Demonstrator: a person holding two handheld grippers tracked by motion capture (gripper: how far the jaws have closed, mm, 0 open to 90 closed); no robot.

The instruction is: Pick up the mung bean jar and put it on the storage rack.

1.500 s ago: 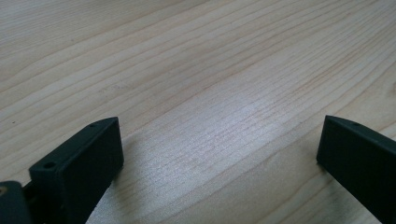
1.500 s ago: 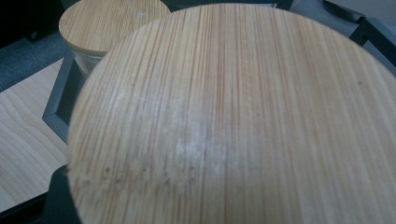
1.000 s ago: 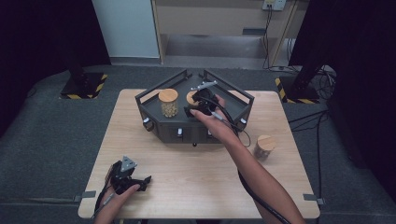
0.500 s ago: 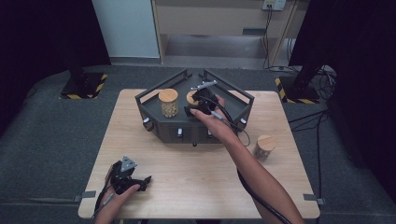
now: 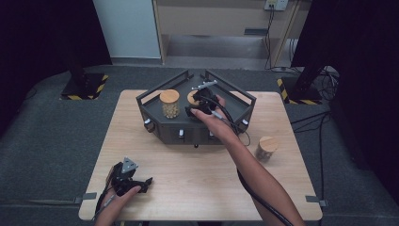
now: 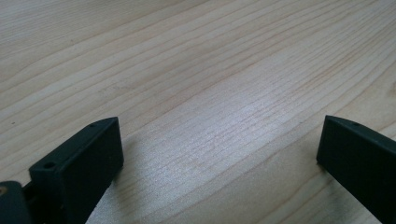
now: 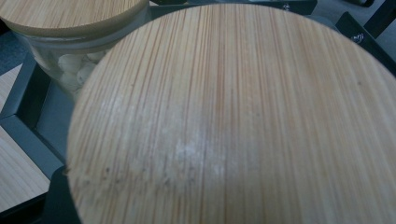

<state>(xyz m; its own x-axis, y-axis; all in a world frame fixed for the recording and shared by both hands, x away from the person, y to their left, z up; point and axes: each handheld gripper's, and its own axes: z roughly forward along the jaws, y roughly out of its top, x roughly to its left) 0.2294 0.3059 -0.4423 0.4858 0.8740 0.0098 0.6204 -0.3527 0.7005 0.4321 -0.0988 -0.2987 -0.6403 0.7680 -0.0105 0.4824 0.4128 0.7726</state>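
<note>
Wooden table spans frame centre in high view. Dark tray rack at upper centre, holding jar with bamboo lid on its left side. My right gripper over second jar's lid just right of it; jaws hidden under lid, so cannot tell grip. Judgement: placing or lifting jar, so keep it upright, clear neighbour. Third jar right of frame, on table. My left gripper lower left, jaws apart, empty.
</note>
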